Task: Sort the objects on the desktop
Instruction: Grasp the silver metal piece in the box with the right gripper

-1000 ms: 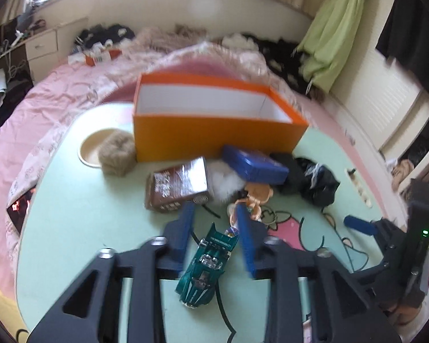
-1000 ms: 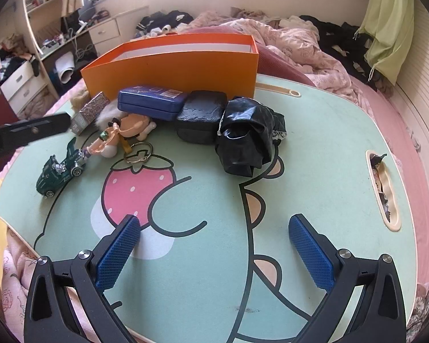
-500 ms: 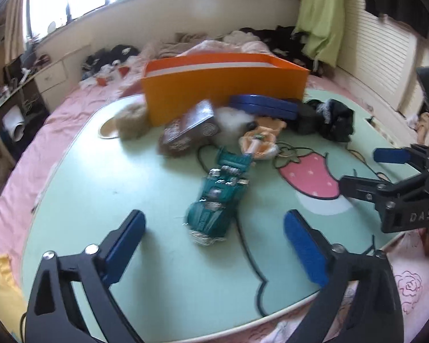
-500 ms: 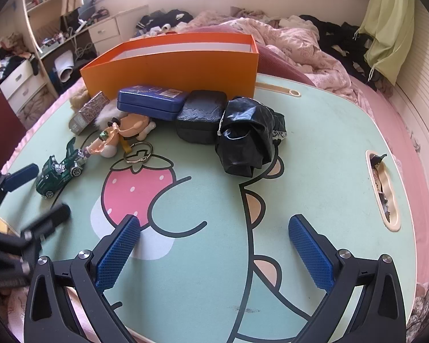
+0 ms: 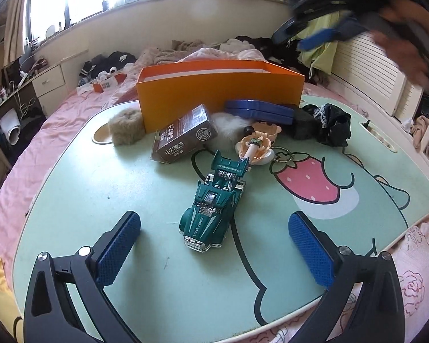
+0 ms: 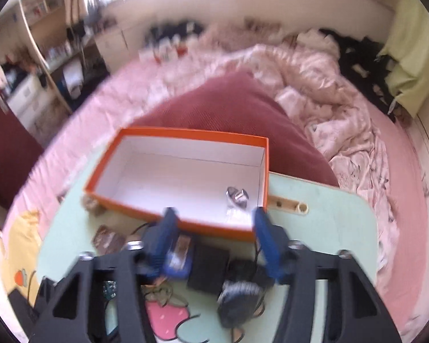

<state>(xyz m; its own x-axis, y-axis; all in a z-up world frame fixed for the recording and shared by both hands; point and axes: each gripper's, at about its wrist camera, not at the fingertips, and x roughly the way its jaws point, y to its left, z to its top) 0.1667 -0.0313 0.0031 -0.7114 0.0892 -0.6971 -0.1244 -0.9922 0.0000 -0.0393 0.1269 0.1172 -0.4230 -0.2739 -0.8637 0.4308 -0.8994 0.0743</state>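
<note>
A green toy car [image 5: 211, 208] lies on the mint table [image 5: 100, 188], just ahead of and between the wide-apart fingers of my left gripper [image 5: 211, 221], which is open and not touching it. My right gripper [image 6: 214, 217] hovers above the near wall of the orange box [image 6: 186, 134]. Its jaws are closing with nothing between them. It appears blurred at the top right of the left wrist view [image 5: 314, 37]. A small silvery item [image 6: 237, 194] lies inside the box.
In front of the orange box [image 5: 220, 97] lie a brown carton [image 5: 186, 140], a blue case [image 5: 260, 108], a black cloth [image 5: 334, 125], a keychain figure [image 5: 256, 145] and a furry brown puff [image 5: 127, 131]. Pink bedding surrounds the table.
The left jaws opened wide and drew back from the green car, then held still. The right gripper rose and swept forward over the orange box, its jaws narrowing.
</note>
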